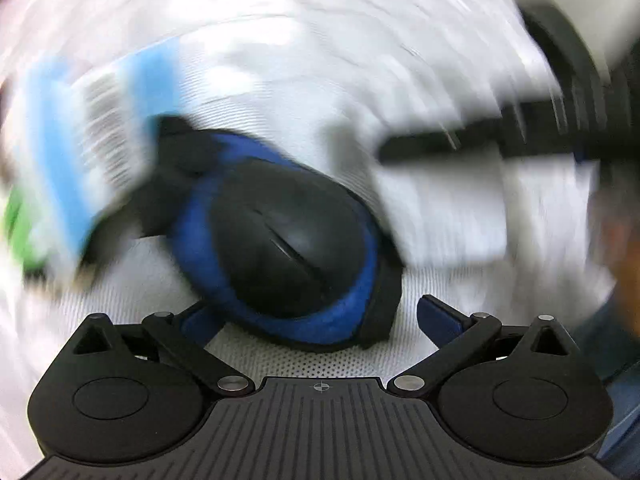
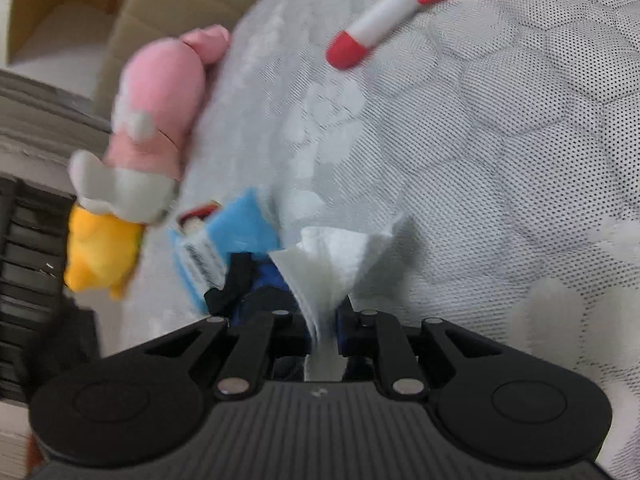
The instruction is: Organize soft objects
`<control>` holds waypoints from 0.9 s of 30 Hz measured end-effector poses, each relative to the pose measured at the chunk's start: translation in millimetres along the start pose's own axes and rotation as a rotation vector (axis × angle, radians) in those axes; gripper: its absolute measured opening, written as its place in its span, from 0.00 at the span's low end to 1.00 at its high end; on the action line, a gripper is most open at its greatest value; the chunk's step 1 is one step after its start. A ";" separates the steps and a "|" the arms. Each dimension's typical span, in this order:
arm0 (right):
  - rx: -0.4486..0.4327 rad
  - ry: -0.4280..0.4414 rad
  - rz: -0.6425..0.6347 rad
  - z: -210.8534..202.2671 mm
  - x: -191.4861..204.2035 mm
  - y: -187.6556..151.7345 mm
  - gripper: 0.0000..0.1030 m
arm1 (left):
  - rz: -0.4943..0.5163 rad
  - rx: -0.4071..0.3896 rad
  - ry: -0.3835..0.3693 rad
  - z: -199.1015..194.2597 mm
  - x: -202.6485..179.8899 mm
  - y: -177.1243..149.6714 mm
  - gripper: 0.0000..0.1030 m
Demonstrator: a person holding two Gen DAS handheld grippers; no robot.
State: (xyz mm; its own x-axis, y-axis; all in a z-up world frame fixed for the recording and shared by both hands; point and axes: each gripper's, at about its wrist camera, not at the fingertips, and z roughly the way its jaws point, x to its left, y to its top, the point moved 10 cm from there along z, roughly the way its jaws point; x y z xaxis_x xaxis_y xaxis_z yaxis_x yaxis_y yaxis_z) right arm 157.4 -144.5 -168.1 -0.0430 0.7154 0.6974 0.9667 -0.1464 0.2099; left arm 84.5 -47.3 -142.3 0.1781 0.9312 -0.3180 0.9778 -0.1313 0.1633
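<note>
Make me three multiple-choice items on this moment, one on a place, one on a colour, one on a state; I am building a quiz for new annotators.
1. Where does the pink plush toy lie?
A. near the edge of the quilted white surface, beside a cardboard box
B. inside the box
C. between the right gripper's fingers

2. What colour trims the black pad ahead of the left gripper?
A. red
B. blue
C. green

3. How is the right gripper?
A. wide open and empty
B. shut on the plush
C. shut on a white tissue

Answers:
1 A: the right wrist view shows the plush at the surface's edge with the box beyond it.
2 B: a blue border rims the pad in the left wrist view.
3 C: the tissue fans out from between the closed fingers.
</note>
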 end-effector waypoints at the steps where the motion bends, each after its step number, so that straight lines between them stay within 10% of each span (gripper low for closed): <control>1: 0.010 -0.019 -0.027 2.8 0.9 -2.1 0.14 | -0.070 -0.010 -0.026 -4.8 5.4 1.0 1.00; 6: -0.004 -0.170 -0.229 9.3 9.3 -7.3 0.14 | -0.167 -0.014 -0.048 -5.1 39.6 9.2 1.00; 12: -0.041 0.148 -0.135 16.5 60.6 14.6 0.14 | 0.045 0.053 -0.023 40.8 24.0 18.8 1.00; 17: 0.031 -0.023 -0.277 56.5 48.5 0.3 0.13 | 0.151 0.025 0.017 48.3 7.0 20.1 1.00; 27: -0.091 -0.290 -0.313 27.1 1.3 19.8 0.15 | 0.286 -0.046 0.092 55.4 -19.5 31.6 1.00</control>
State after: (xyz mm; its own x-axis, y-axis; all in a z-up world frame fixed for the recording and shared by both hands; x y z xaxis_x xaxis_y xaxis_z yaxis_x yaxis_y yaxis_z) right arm 183.3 -127.9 -181.6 -0.2456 0.8954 0.3714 0.8915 0.0582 0.4493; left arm 118.1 -88.5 -182.7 0.4331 0.8856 -0.1676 0.8828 -0.3793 0.2770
